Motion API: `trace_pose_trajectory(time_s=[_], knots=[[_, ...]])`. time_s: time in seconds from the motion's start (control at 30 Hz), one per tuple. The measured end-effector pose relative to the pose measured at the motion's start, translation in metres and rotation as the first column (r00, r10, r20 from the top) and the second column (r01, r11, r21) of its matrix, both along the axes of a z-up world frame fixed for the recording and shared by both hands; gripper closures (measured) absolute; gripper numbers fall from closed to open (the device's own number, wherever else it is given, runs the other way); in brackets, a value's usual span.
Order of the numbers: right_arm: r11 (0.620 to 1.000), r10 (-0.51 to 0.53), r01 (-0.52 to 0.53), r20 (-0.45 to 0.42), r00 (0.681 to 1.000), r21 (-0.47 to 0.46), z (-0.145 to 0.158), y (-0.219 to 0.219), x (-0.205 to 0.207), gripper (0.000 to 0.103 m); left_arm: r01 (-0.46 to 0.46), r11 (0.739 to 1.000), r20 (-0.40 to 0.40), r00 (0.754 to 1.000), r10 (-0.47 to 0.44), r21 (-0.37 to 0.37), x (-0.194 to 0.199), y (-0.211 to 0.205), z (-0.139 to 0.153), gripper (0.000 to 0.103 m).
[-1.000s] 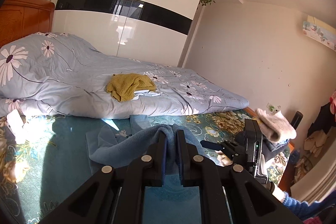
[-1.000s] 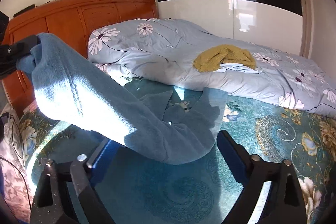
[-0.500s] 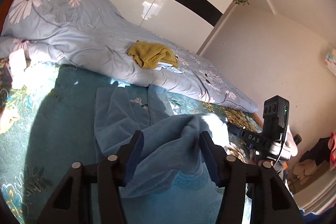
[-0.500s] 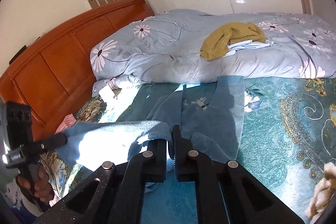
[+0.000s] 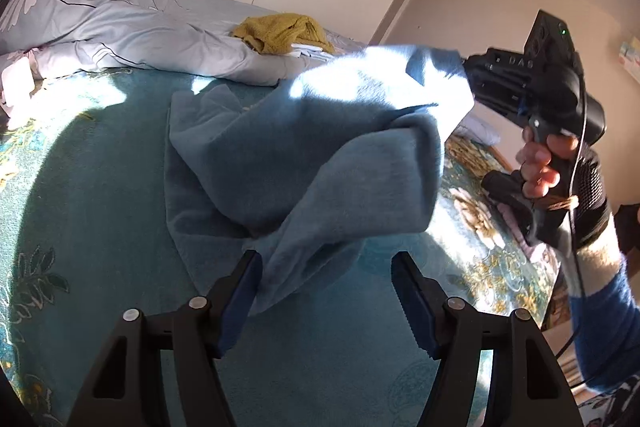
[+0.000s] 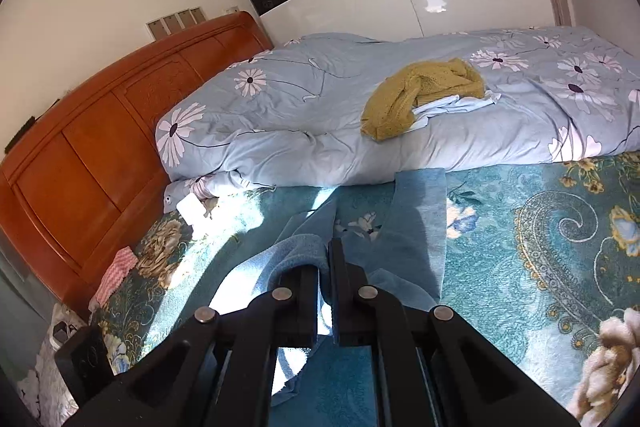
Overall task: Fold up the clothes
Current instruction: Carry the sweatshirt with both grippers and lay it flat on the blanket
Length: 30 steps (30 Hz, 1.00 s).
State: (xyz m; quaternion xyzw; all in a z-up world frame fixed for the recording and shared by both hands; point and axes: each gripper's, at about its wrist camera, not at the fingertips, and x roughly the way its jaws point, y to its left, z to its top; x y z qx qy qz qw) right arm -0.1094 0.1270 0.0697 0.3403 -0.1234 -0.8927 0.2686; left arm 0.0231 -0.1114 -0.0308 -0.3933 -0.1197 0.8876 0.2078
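The blue fleece garment (image 5: 320,147) lay partly on the teal floral bedspread (image 5: 100,227) and partly lifted off it. In the left wrist view its long axis ran from the flat part at centre left of the frame up to the upper right, where its sunlit end met the right gripper (image 5: 466,67). A loose fold hung from that raised end down toward the lower centre, its tip lying against the inner face of the left-hand blue pad. The left gripper (image 5: 326,287) stood with its jaws wide apart and clamped nothing; the fold only brushed one pad. At the right edge of that frame a bare hand (image 5: 540,163) in a blue and white sleeve held the right gripper's handle.

The right wrist view showed what the other could not: the right gripper (image 6: 324,299) had its jaws drawn nearly together on a bunched edge of the blue fleece garment (image 6: 416,227) at lower centre. From there two flat strips of the cloth stretched away toward the middle of the frame, pointing at the pale blue daisy-print duvet (image 6: 320,115). On the duvet sat a crumpled mustard knit sweater (image 6: 420,95) over a white cloth (image 6: 452,105). The orange wooden headboard (image 6: 100,155) filled the left side, seen there only.
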Motion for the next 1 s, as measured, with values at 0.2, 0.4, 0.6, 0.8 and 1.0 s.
trace_pose_trajectory(time_s=[0.2,0.4,0.6,0.8,1.0], knots=[[0.999,-0.041,0.041,-0.039,0.998,-0.01,0.019,0.017,0.012,0.099,-0.054,0.997,0.029,0.998,0.056,-0.051,-0.019,0.007,-0.013,0.083],[0.994,-0.108,0.106,-0.148,0.983,-0.022,0.054,0.045,0.04,0.099,-0.19,0.976,-0.164,0.972,0.171,-0.109,-0.017,0.001,0.04,0.1],[0.991,-0.132,0.125,-0.365,0.922,-0.043,0.118,0.067,0.107,0.099,-0.311,0.949,-0.518,0.822,0.238,-0.057,0.02,-0.027,0.169,0.1],[0.988,-0.152,0.137,-0.563,0.813,-0.068,0.182,0.089,0.173,0.099,-0.255,0.965,-0.717,0.683,0.137,-0.059,0.088,-0.029,0.262,0.1],[0.989,-0.135,0.142,-0.642,0.755,-0.042,0.221,0.098,0.216,0.099,-0.144,0.988,-0.747,0.663,0.05,-0.062,0.12,-0.043,0.304,0.096]])
